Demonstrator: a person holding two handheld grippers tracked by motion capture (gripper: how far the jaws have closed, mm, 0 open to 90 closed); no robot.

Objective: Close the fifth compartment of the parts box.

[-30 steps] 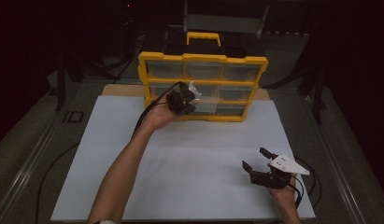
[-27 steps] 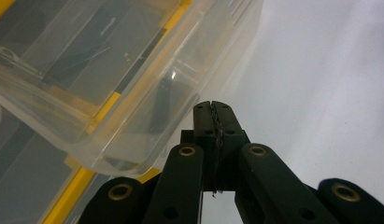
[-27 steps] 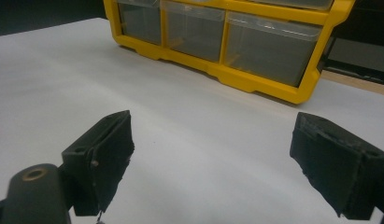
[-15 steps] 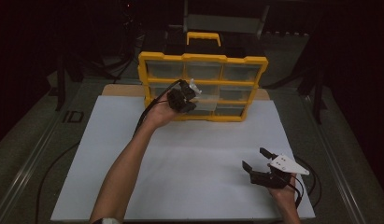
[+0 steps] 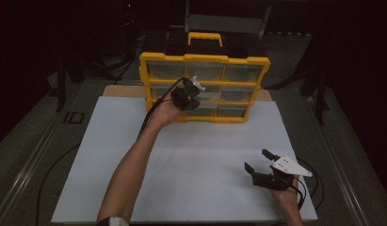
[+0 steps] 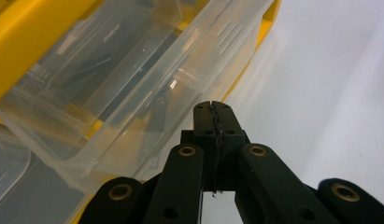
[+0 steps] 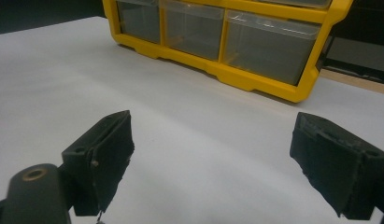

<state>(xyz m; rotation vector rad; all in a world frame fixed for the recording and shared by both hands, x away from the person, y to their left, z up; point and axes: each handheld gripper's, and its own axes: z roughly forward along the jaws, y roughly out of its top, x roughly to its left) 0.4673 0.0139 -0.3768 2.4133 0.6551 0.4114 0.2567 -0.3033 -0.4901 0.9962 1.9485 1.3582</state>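
In the high view, a yellow drawer organizer [image 5: 204, 87] with clear plastic drawers stands upright at the far middle of the desk [image 5: 191, 169], on the far edge of its white surface. The left tongs [image 5: 193, 96] are held up against the organizer's front, at the left drawers of its middle and lower rows, with the person's left forearm [image 5: 130, 174] reaching diagonally across the desk from the near side. The right tongs [image 5: 259, 160] hang over the near right corner of the desk, well apart from the organizer, their jaws spread wide with nothing between them. In the left gripper view, the left tongs [image 6: 213, 109] have their jaws pressed together, the tips just beside the front lip of a clear drawer [image 6: 133, 84] that juts out of the yellow frame; whether they touch it cannot be told. In the right gripper view, the right tongs [image 7: 210, 158] stand wide apart above the bare white surface, and the organizer [image 7: 227, 39] sits farther off, its bottom row of drawers facing the camera.
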